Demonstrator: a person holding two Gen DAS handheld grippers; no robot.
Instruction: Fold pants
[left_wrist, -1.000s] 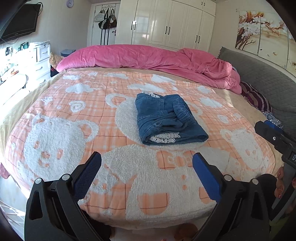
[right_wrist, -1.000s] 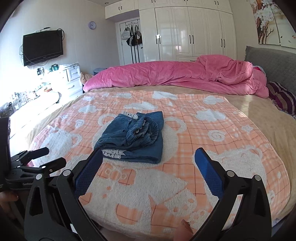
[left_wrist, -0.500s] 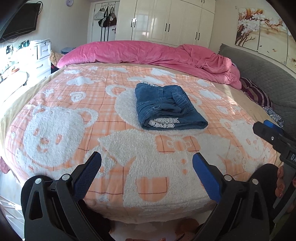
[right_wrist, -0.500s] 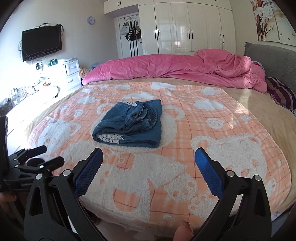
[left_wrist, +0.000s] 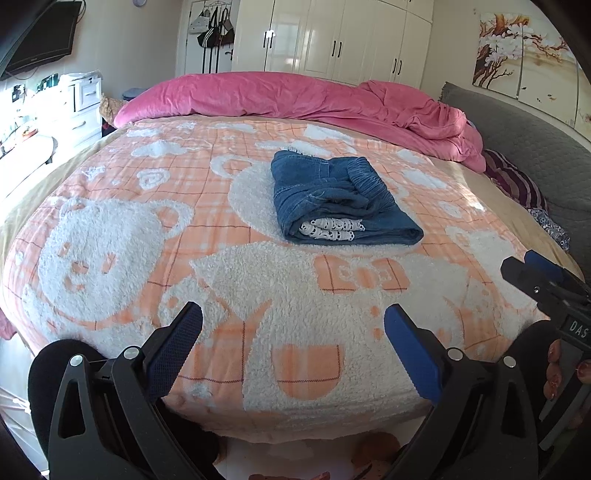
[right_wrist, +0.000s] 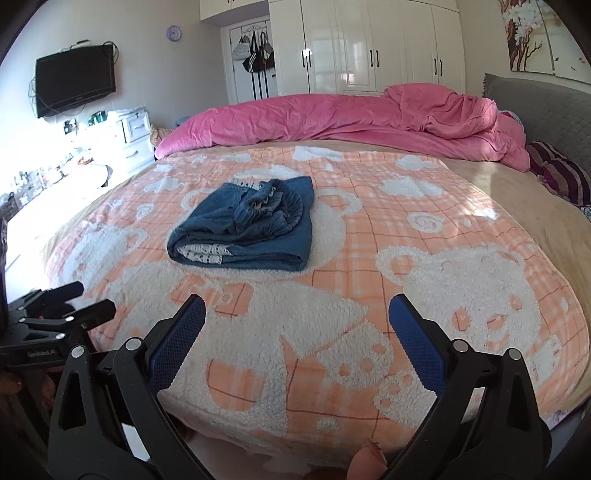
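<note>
The blue denim pants (left_wrist: 340, 199) lie folded into a compact bundle on the orange bear-pattern blanket (left_wrist: 110, 236), white lace trim showing at the near edge. They also show in the right wrist view (right_wrist: 247, 225). My left gripper (left_wrist: 293, 325) is open and empty, held back past the near edge of the bed. My right gripper (right_wrist: 297, 317) is open and empty too, well short of the pants. The right gripper shows at the right edge of the left wrist view (left_wrist: 543, 280); the left gripper shows at the left of the right wrist view (right_wrist: 70, 302).
A pink duvet (left_wrist: 295, 99) is heaped along the far side of the bed. A grey headboard (left_wrist: 535, 144) and striped pillow (left_wrist: 517, 184) are at the right. White wardrobes (right_wrist: 369, 48), a wall TV (right_wrist: 74, 79) and white drawers (right_wrist: 133, 129) stand beyond.
Both grippers have drawn back and up from the bed, so the pants look farther away. The pants have not moved. Both grippers stay open.
</note>
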